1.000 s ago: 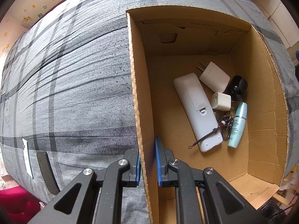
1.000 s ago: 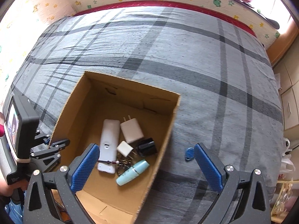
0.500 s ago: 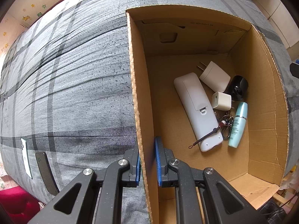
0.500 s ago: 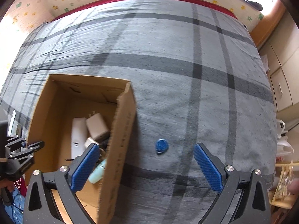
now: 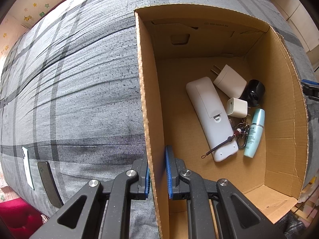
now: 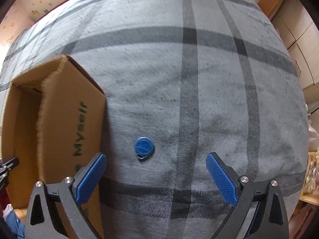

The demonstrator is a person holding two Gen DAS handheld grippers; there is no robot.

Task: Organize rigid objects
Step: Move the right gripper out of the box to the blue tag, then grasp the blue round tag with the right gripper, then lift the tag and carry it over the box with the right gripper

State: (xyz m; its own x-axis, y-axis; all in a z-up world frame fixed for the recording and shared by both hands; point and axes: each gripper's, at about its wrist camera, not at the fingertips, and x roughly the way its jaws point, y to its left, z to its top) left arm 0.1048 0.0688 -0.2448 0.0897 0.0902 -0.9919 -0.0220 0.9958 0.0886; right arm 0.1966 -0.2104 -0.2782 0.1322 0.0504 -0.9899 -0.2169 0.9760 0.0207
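My left gripper (image 5: 157, 171) is shut on the near left wall of an open cardboard box (image 5: 144, 99) that stands on a grey plaid bed. Inside the box lie a white remote (image 5: 211, 117), two white chargers (image 5: 230, 80), a black round object (image 5: 254, 91), a keyring (image 5: 242, 133) and a pale blue tube (image 5: 255, 132). My right gripper (image 6: 155, 160) is open and empty, low over the bed. A small blue round tag (image 6: 144, 146) lies on the bedcover between and just ahead of its fingertips. The box's outer side (image 6: 75, 123) is to its left.
Two phones, one white (image 5: 28, 167) and one dark (image 5: 48, 183), lie on the bed's left edge in the left wrist view. Cupboards (image 6: 299, 45) stand beyond the bed on the right. A patterned wall (image 6: 39, 2) runs along the far side.
My right gripper has swung right from above the box and come down close to the blue tag, which now sits between its fingers. The left gripper has kept still on the box wall.
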